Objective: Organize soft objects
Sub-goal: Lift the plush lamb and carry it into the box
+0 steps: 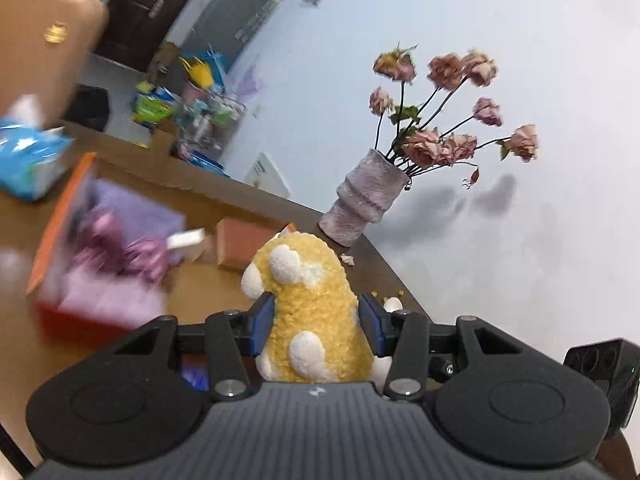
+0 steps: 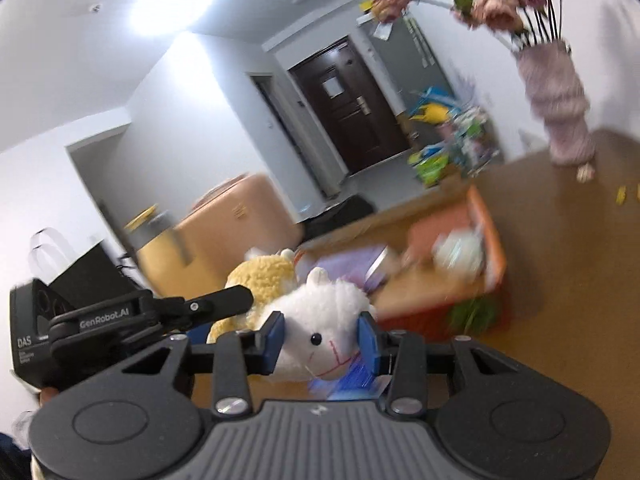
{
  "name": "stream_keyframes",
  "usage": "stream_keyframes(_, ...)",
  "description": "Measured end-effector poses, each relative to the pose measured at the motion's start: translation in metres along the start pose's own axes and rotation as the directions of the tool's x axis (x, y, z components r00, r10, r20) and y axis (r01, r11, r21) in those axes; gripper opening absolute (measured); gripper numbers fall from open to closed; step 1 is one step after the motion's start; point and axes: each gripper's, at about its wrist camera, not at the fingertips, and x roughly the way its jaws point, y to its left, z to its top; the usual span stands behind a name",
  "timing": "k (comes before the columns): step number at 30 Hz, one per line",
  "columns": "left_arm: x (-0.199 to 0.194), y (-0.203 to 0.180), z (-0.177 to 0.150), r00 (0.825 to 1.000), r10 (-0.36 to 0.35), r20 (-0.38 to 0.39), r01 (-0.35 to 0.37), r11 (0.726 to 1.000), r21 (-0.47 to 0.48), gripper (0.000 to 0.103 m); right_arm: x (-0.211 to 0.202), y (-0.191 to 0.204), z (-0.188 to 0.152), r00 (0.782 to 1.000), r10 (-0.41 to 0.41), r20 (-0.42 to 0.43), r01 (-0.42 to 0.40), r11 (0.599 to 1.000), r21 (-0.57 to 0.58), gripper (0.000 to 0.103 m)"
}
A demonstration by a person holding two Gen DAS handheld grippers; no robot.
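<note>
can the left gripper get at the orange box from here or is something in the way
Probably not to grasp it: the left gripper is already shut on the yellow plush. The orange box sits open ahead on the table, so dropping the plush in looks unobstructed.

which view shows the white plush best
The right wrist view: the white plush sits between the right gripper pads, its face with eye and stitched mouth clear. The left wrist view shows no clear sight of it; the yellow plush in the left gripper fills that view.
</note>
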Motion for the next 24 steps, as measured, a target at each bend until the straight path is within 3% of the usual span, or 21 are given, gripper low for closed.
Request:
stream_keyframes(5, 0.09, 0.031, 0.024, 0.996, 0.021, -0.083, -0.025, 0.999, -0.043, 0.046, 0.066, -0.05, 0.048, 0.993, -0.091, -0.068, 0.095, 0.994, 0.047, 0.038)
stream_keyframes(9, 0.132, 0.059, 0.014, 0.987, 0.052, -0.154, -0.067, 0.993, -0.096, 0.046, 0.113, -0.074, 0.049, 0.974, -0.167, -0.151, 0.174, 0.984, 0.035, 0.038)
stream_keyframes(13, 0.151, 0.066, 0.003, 0.97, 0.096, -0.222, -0.113, 0.991, -0.065, 0.046, 0.131, -0.082, 0.044, 0.947, -0.222, -0.232, 0.23, 0.973, 0.006, 0.042)
stream_keyframes(15, 0.159, 0.066, -0.002, 0.969, 0.102, -0.226, -0.115, 0.992, -0.043, 0.047, 0.129, -0.078, 0.043, 0.94, -0.263, -0.216, 0.257, 0.965, -0.056, 0.043)
stream_keyframes(18, 0.162, 0.061, -0.005, 0.966, 0.112, -0.234, -0.124, 0.991, -0.039, 0.05, 0.12, -0.058, 0.047, 0.942, -0.302, -0.144, 0.285, 0.95, -0.13, 0.058)
stream_keyframes(21, 0.147, 0.053, 0.001, 0.969, 0.109, -0.223, -0.116, 0.993, -0.017, 0.051, 0.108, -0.043, 0.059, 0.95, -0.303, -0.074, 0.288, 0.943, -0.168, 0.06)
stream_keyframes(24, 0.112, 0.036, 0.013, 0.977, 0.138, -0.164, -0.131, 0.99, 0.054, 0.054, 0.088, -0.033, 0.074, 0.953, -0.299, -0.041, 0.287, 0.94, -0.183, 0.06)
